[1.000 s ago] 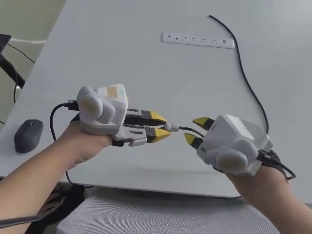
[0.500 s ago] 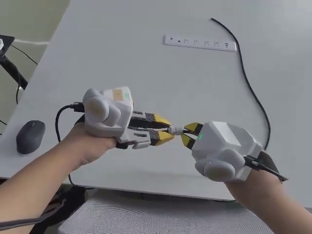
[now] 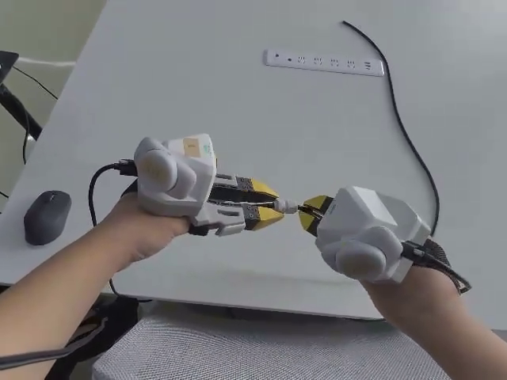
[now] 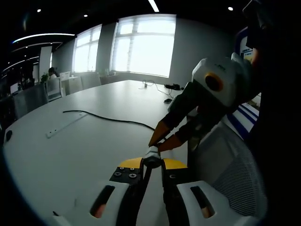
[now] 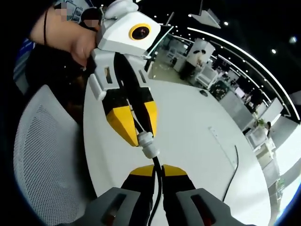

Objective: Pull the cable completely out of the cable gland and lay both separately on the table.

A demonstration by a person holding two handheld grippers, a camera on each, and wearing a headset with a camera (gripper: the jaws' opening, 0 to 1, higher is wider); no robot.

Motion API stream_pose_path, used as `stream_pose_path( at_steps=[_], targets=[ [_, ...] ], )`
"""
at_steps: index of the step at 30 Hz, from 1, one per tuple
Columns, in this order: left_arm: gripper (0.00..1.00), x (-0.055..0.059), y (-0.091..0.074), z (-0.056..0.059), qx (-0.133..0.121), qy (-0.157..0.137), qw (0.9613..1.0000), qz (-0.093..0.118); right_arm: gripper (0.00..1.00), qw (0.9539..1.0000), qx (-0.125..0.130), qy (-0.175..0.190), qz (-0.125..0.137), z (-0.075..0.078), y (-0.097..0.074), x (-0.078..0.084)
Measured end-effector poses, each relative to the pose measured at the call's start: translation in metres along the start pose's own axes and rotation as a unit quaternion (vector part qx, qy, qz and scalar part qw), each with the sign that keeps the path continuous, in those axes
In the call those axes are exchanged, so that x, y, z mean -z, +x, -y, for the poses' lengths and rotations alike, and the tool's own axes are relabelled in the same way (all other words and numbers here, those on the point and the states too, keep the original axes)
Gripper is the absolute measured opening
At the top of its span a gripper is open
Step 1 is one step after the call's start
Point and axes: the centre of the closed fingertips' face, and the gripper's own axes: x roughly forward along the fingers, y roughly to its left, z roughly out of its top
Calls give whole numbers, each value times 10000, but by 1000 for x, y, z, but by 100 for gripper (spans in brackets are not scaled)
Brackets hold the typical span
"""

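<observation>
The head view looked forward and down from above the pale grey table. The camera on the left gripper faced the right gripper at close range, and the right gripper's camera looked straight back. All three shared the small white cable gland on its thin black cable, and the long white power strip.

Left gripper: white housing, black jaws, yellow tips. Right gripper: white housing, yellow tips. Cable gland white; cable black. Table plain pale grey. Power strip, upper centre, white. Mouse, left edge, dark grey. Chair mesh, bottom, light grey weave.
</observation>
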Motion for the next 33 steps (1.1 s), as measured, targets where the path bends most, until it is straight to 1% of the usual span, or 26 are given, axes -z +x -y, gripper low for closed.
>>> stream_pose_path(
  at_steps=[4,6,7,8,11,14,16,17,19,20,21,23,24,26,27,28,30,31,33],
  targets=[
    [15,1,1,-3,-17,-31,10000,20,0,9996,1,280,-43,3,0,6],
    [15,2,1,-3,-22,-35,10000,18,0,9987,-7,495,-98,3,1,11],
    [15,2,2,-4,-23,-39,10000,19,0,9974,25,706,-111,5,1,15],
    [15,1,2,-3,-27,-41,10000,22,0,9973,40,723,-145,6,1,18],
    [15,0,1,-4,-41,-78,9999,67,0,9954,129,926,-201,10,1,24],
    [15,0,1,-4,-47,-84,9999,82,0,9924,161,1196,-261,13,2,32],
    [15,-1,1,-5,-55,-84,9999,90,0,9894,195,1408,-296,15,2,38],
    [15,-1,1,-5,-54,-84,9999,96,0,9867,197,1586,-305,16,2,41],
    [15,-2,1,-4,-53,-79,9999,103,0,9841,232,1739,-297,18,2,45],
    [15,-2,1,-4,-50,-82,9999,110,0,9816,267,1866,-320,20,3,49],
    [15,-2,2,-4,-45,-87,9999,111,0,9817,278,1856,-318,21,3,51],
    [15,-3,2,-3,-45,-71,9999,118,0,9769,336,2087,-326,21,4,57],
    [15,-3,2,-3,-45,-70,9999,124,0,9733,386,2242,-322,22,4,60],
    [15,-4,1,-2,-45,-65,9999,128,0,9714,441,2311,-335,24,5,66],
    [15,-4,1,-2,-49,-67,9999,133,0,9664,522,2496,-327,25,5,70],
    [15,-4,1,-2,-54,-67,9999,136,0,9647,554,2558,-305,26,5,72],
    [15,-5,0,-1,-64,-56,9999,140,0,9655,646,2503,-310,28,6,76],
    [15,-5,0,0,-58,-48,9999,133,0,9644,629,2543,-365,26,8,80],
    [15,-4,0,2,-49,-23,9999,108,0,9604,632,2688,-384,25,9,83]
  ],
)
